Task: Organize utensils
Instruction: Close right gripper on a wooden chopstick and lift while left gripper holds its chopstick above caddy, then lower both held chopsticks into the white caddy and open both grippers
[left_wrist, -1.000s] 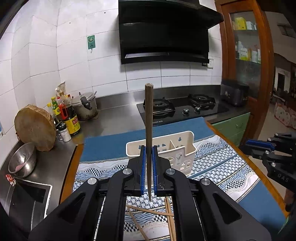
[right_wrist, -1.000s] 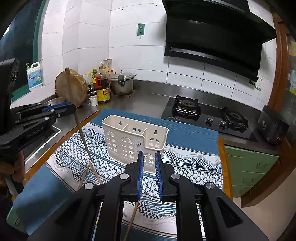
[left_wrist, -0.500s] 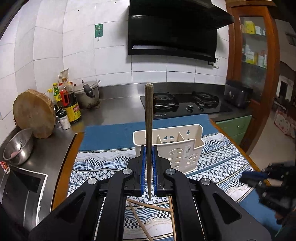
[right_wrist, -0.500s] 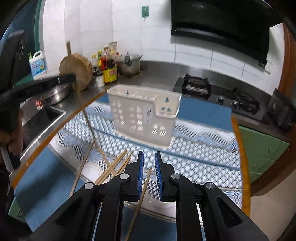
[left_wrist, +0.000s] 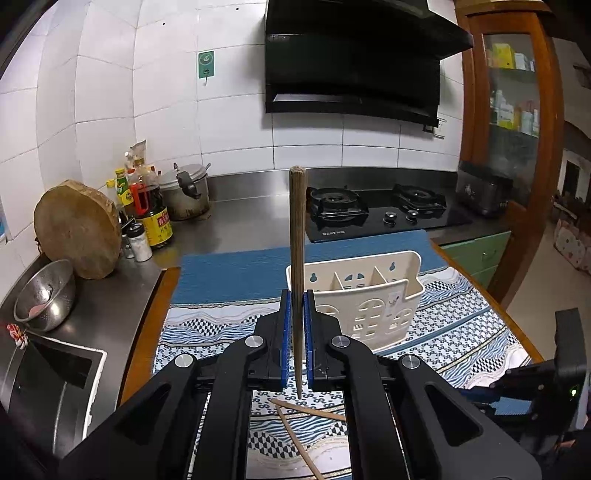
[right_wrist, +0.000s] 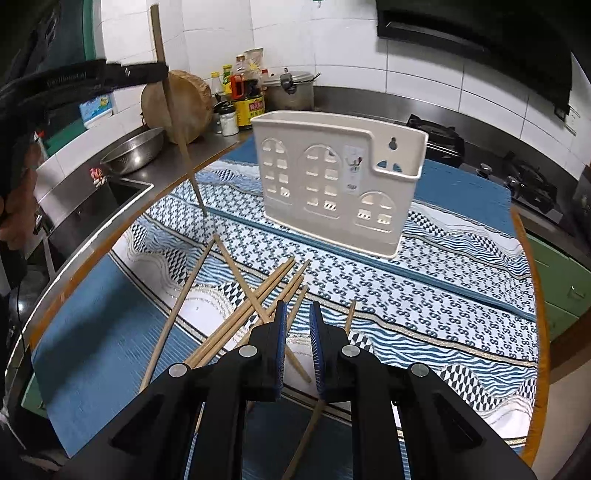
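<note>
My left gripper (left_wrist: 297, 295) is shut on a brown wooden chopstick (left_wrist: 297, 236) and holds it upright above the cloth, short of the cream plastic utensil holder (left_wrist: 369, 295). In the right wrist view that chopstick (right_wrist: 177, 125) hangs from the left gripper (right_wrist: 162, 72) at the left, its tip just above the cloth. My right gripper (right_wrist: 297, 314) is open a narrow gap and empty, low over several loose chopsticks (right_wrist: 240, 295) lying crossed on the cloth. The holder (right_wrist: 332, 181) stands beyond them.
A blue patterned cloth (right_wrist: 443, 295) covers the round table. A sink (right_wrist: 92, 206), steel bowl (right_wrist: 133, 151) and wooden chopping block (right_wrist: 184, 103) are at the left. Bottles (left_wrist: 147, 210), a pot (left_wrist: 184, 192) and a gas hob (left_wrist: 380, 210) line the back counter.
My right gripper has dropped low and forward over the loose chopsticks. My left gripper has shifted left and closer to the holder, still gripping its chopstick upright.
</note>
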